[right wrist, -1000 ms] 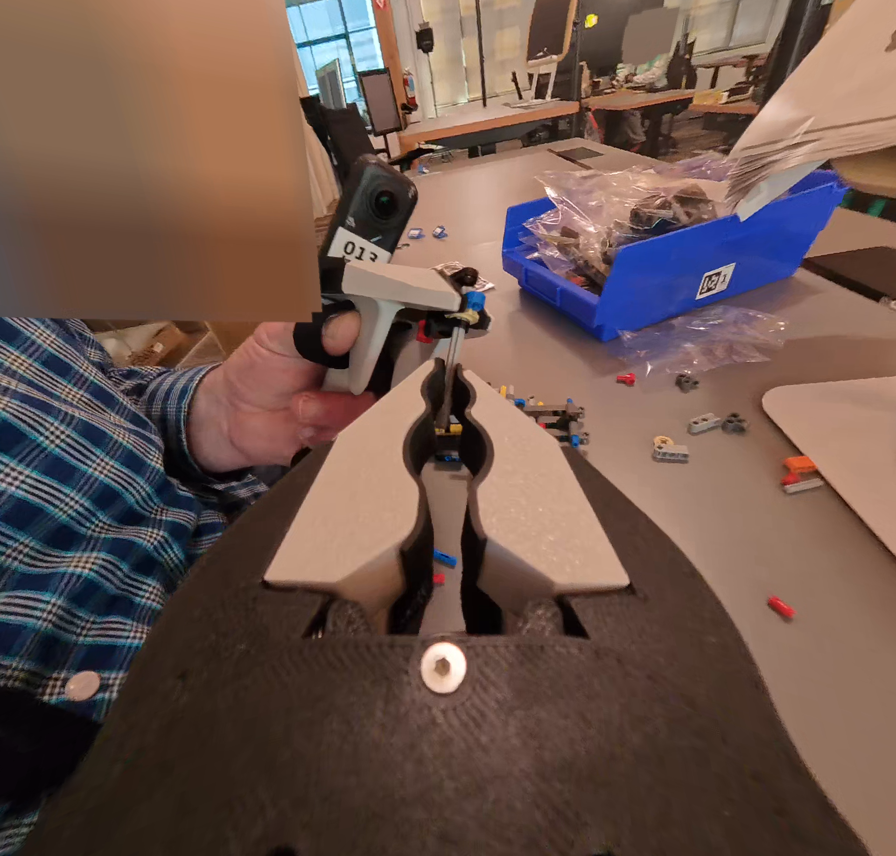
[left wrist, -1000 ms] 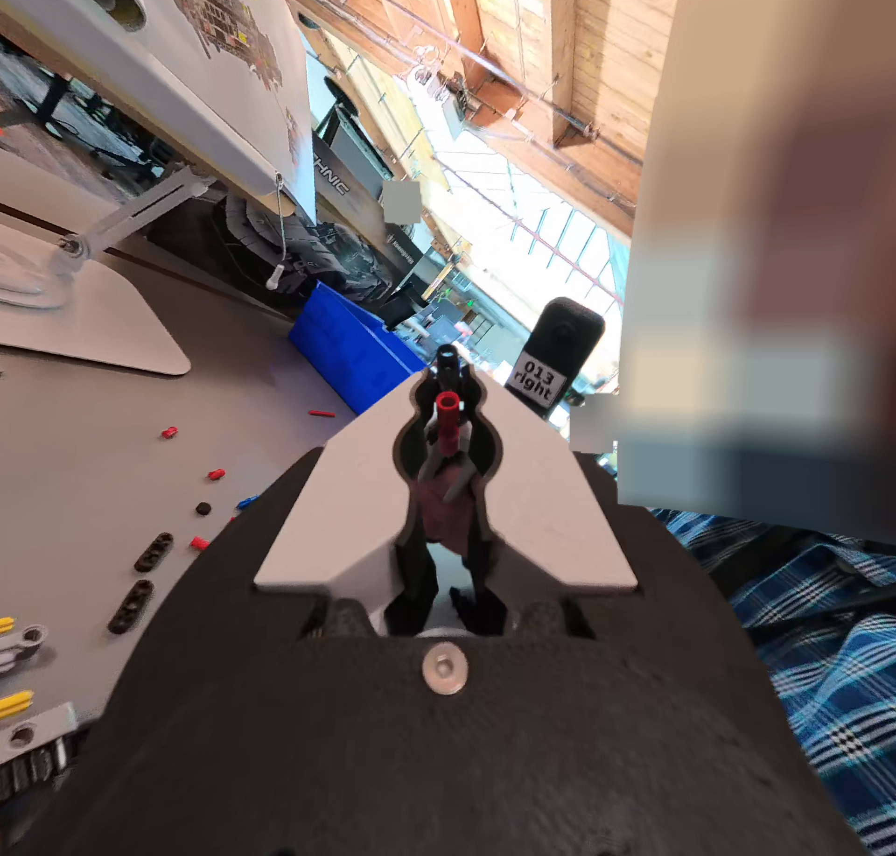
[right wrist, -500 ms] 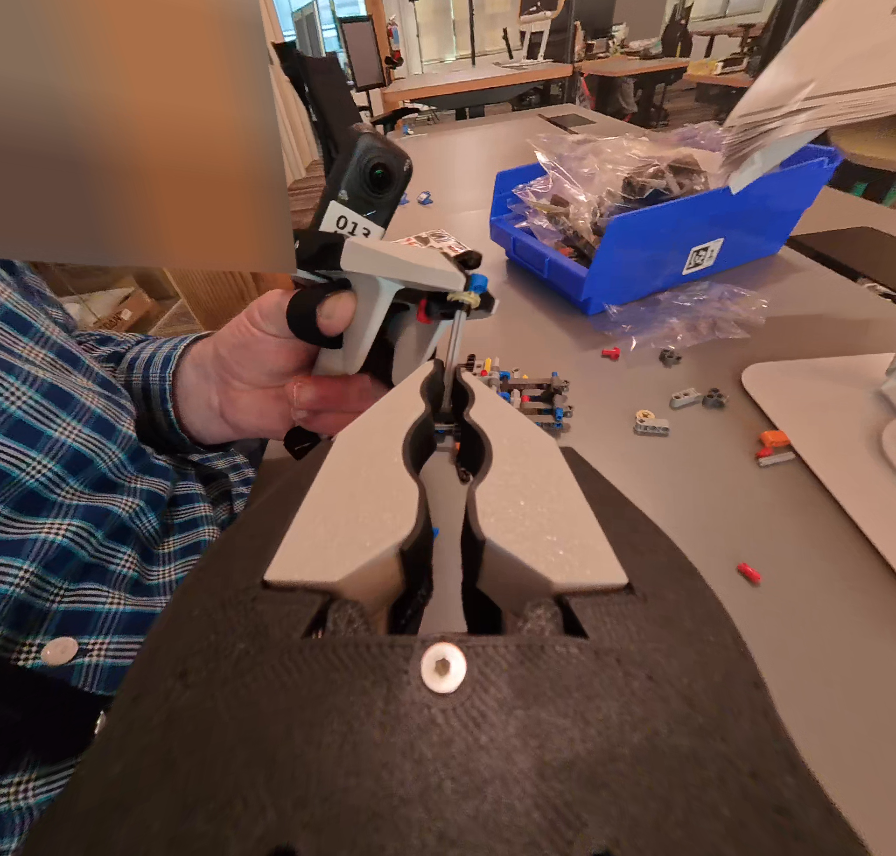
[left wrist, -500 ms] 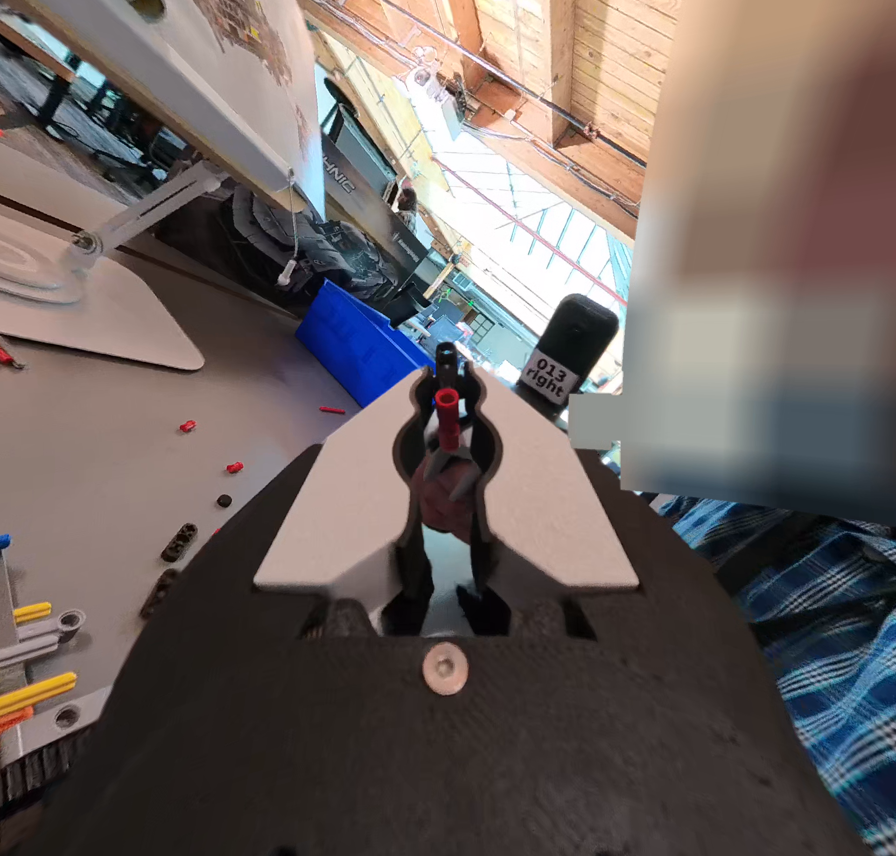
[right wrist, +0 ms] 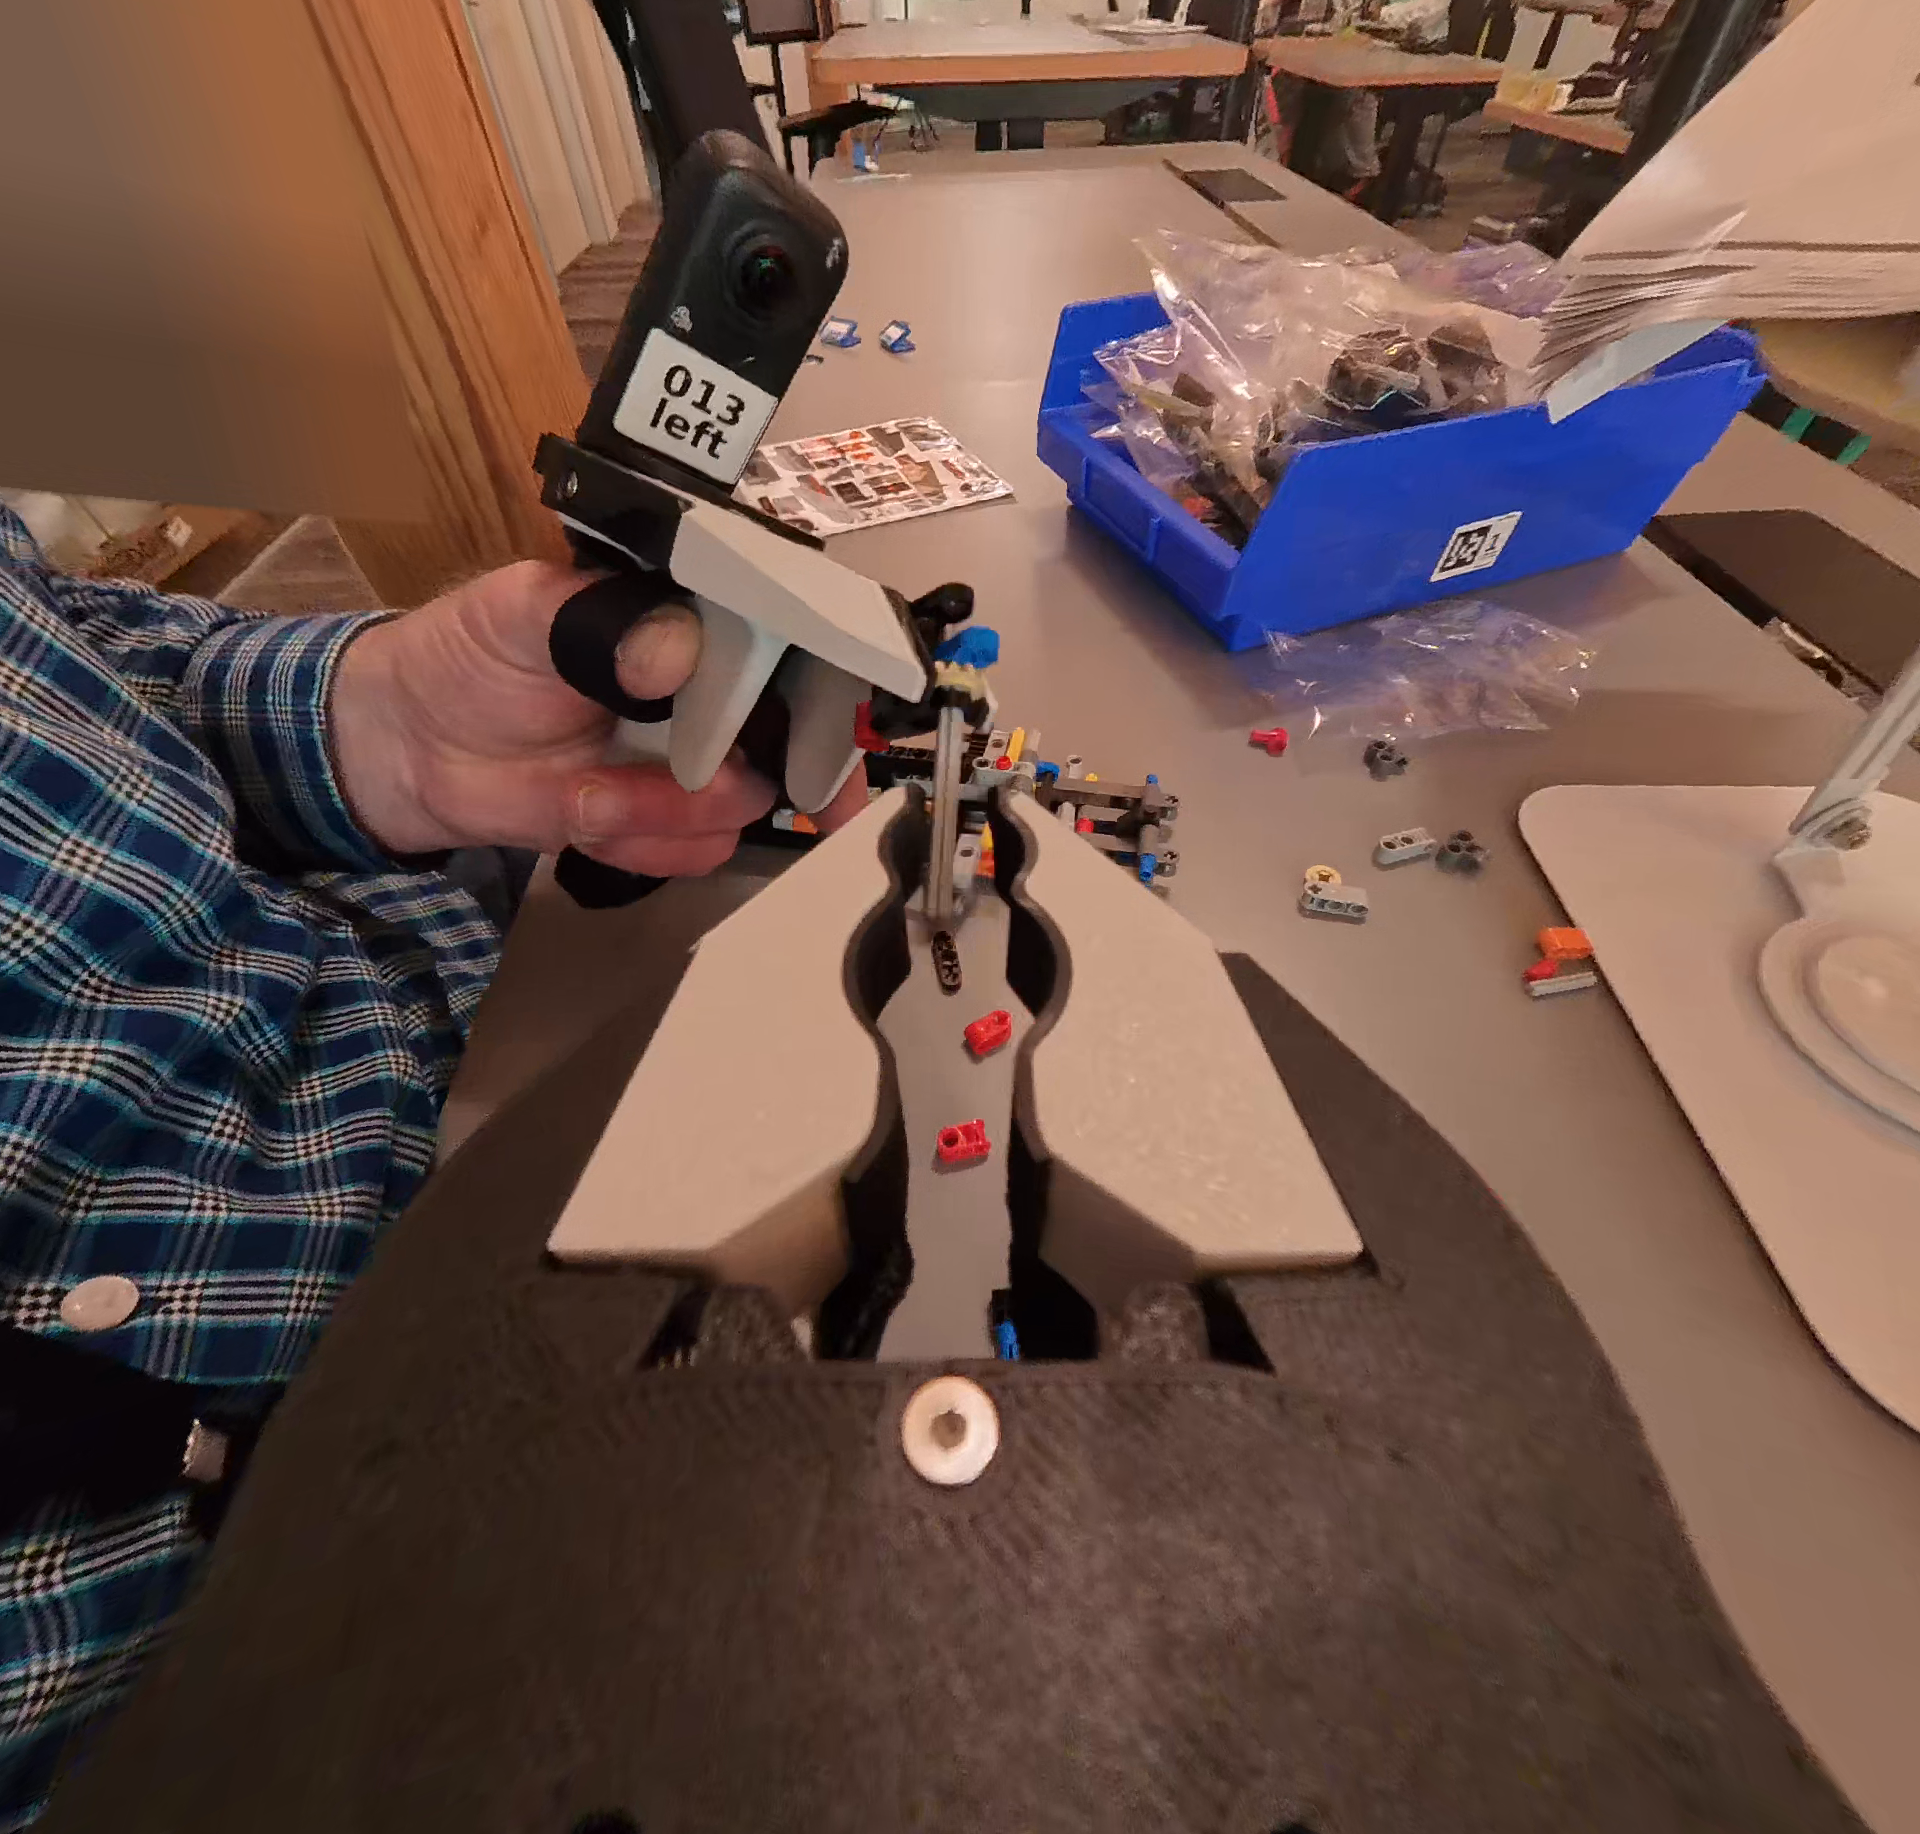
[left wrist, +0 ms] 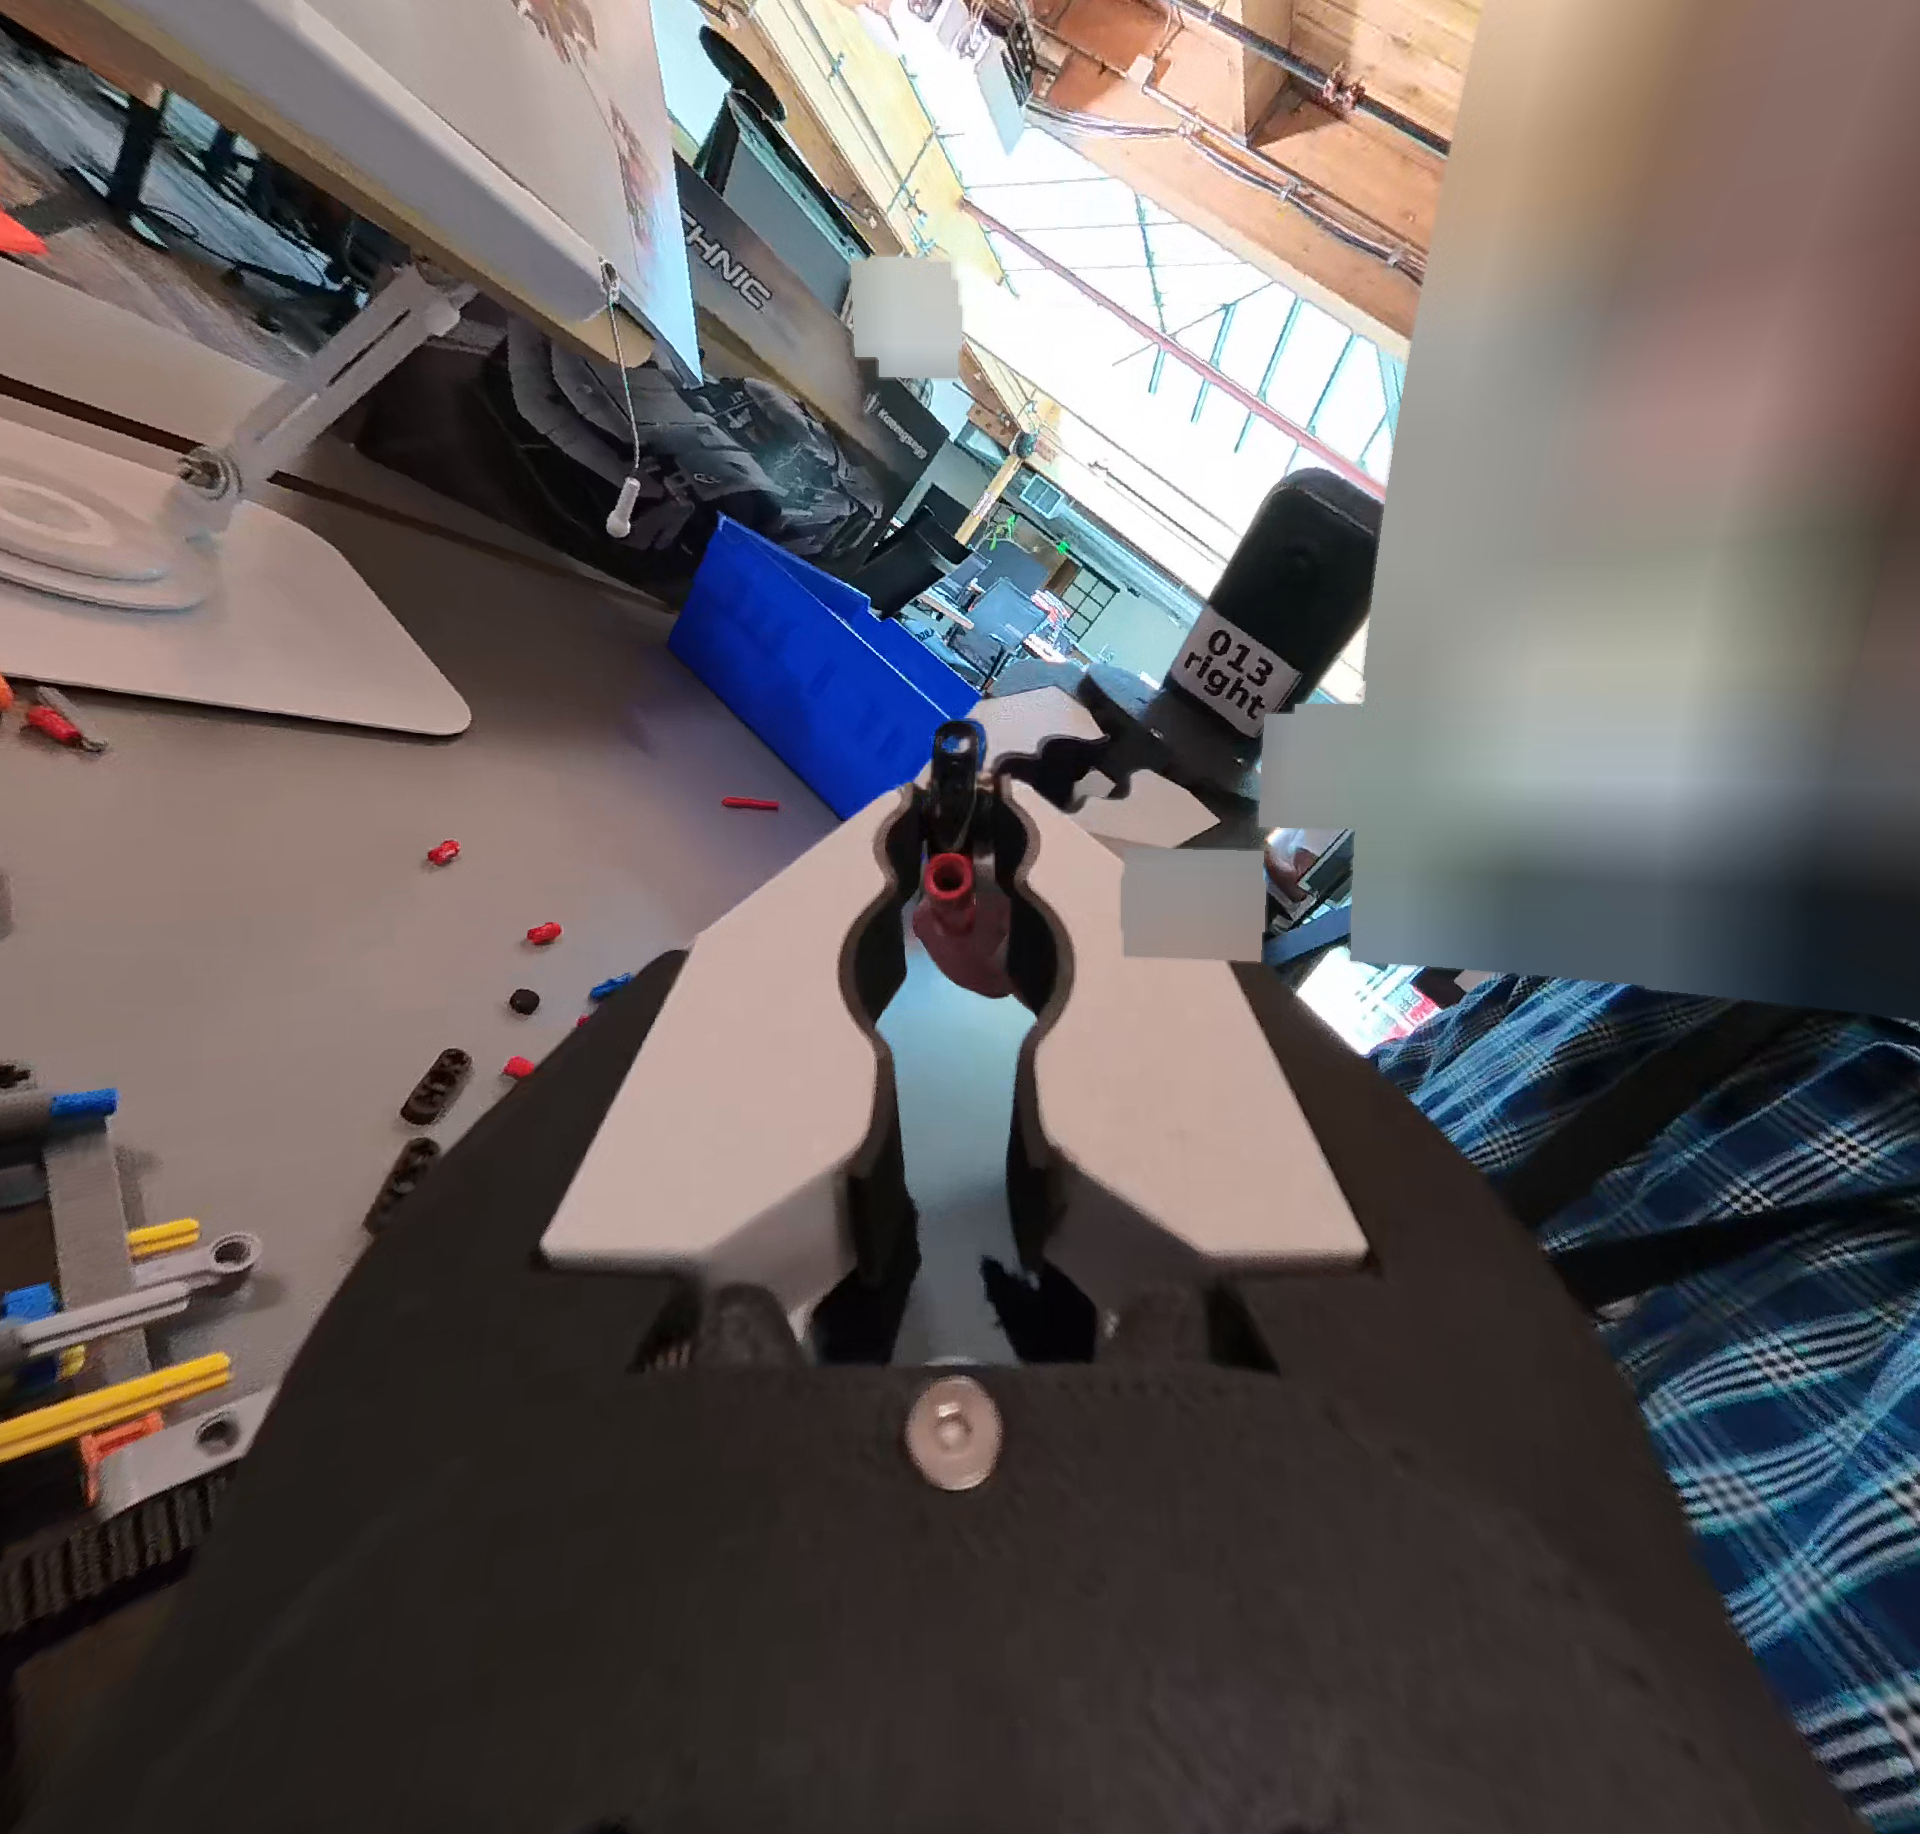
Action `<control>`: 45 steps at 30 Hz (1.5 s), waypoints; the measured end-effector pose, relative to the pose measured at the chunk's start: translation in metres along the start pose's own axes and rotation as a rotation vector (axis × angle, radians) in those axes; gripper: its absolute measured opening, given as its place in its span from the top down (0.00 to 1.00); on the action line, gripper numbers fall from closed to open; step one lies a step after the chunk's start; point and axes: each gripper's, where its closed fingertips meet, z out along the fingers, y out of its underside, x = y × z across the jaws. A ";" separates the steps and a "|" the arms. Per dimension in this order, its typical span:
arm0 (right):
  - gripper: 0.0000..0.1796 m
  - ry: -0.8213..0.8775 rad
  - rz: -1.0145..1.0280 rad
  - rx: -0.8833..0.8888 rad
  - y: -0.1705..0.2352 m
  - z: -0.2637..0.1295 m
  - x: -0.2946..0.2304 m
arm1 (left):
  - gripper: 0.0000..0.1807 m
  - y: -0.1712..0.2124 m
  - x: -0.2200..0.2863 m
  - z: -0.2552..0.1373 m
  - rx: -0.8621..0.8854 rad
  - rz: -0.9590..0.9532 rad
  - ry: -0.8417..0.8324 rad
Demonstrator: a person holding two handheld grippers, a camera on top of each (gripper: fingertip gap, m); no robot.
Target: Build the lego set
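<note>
Handling of the small sub-assembly [right wrist: 961, 678] called for care: it was a light cluster of stiff plastic parts (black, blue, tan and red) threaded on one thin grey axle [right wrist: 945, 828], judged likely to slip or rotate under a side load and to shed parts if squeezed off-centre. It was held in the air above the grey table [right wrist: 1195, 226], not resting on it.

The left gripper [left wrist: 958, 828] was pinched on the cluster's upper end, with a black connector [left wrist: 956, 756] projecting past its tips and a red bush [left wrist: 948, 882] seated between its fingers. The right gripper [right wrist: 951, 849] had its tips drawn close about the lower part of the axle; whether they actually clamped it could not be told. The firmest hold was judged to be on the axle itself, close to the cluster, gripped square across its length.

Counts in the right wrist view:
- One partly built frame [right wrist: 1081, 797] lay on the table behind the axle.
- One blue bin [right wrist: 1351, 527] held clear bags of parts.
- One sticker sheet [right wrist: 873, 475] lay left of the bin.
- Two red connectors [right wrist: 987, 1031] showed through the finger gap, and one short black beam [right wrist: 948, 958].
- One red pin [right wrist: 1268, 740] lay near an empty plastic bag [right wrist: 1434, 662].
</note>
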 end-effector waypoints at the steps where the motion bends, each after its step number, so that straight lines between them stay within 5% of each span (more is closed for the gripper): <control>1: 0.94 -0.002 -0.012 -0.006 -0.002 0.001 -0.002 | 0.94 0.001 0.002 0.002 -0.005 0.013 0.001; 15: 1.00 0.105 -0.123 -0.040 -0.005 0.001 -0.004 | 0.94 0.005 0.012 0.011 -0.042 0.181 -0.054; 22: 1.00 0.167 -0.211 -0.050 -0.011 -0.001 -0.005 | 0.95 -0.002 0.013 0.010 -0.018 0.080 -0.042; 31: 1.00 -0.110 0.188 0.162 -0.016 -0.004 -0.013 | 0.96 -0.004 0.017 0.012 -0.039 0.089 -0.017; 45: 0.99 -0.232 0.448 0.367 -0.029 -0.003 -0.018 | 0.96 -0.017 0.020 0.011 0.007 0.042 0.035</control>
